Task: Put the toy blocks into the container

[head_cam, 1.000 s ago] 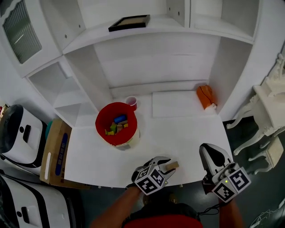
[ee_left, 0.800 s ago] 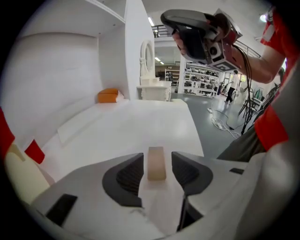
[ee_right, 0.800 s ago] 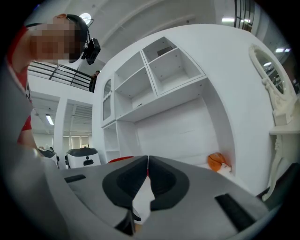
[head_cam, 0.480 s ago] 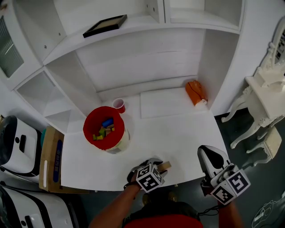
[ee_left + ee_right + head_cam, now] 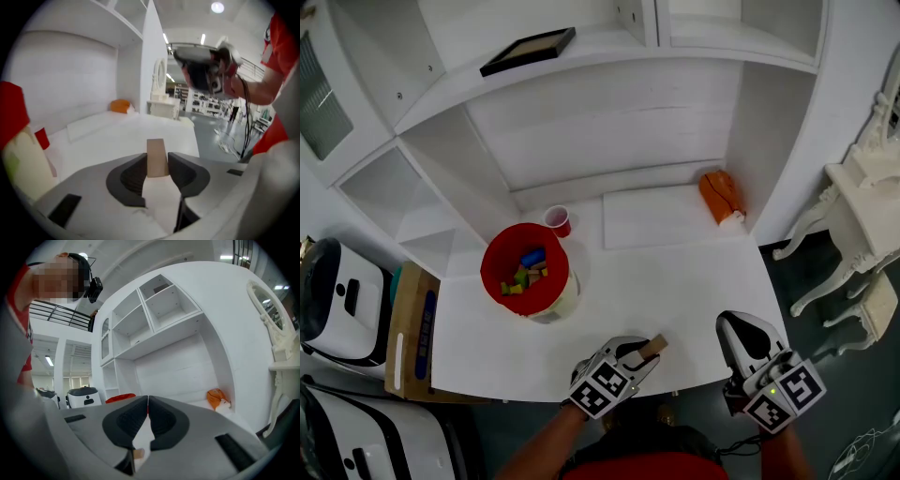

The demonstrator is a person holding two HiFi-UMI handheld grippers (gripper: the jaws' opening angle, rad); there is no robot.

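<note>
Toy block [image 5: 653, 347], head view: at near tabletop [image 5: 694, 272] edge in left claw [image 5: 639, 354], well apart from red container [image 5: 490, 272]. Left gripper view: claw closing on block's near end only; so shallow a pinch may let it slip off the edge. Right gripper view: right claw [image 5: 147, 405] pressed together, empty.

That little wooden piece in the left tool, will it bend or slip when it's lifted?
The block looks like plain solid wood, so it is probably stiff and light. Its flat sides sit between the closing jaws of the left tool, so it likely won't roll. Its smooth faces might slip a little if the grip is loose.
</note>
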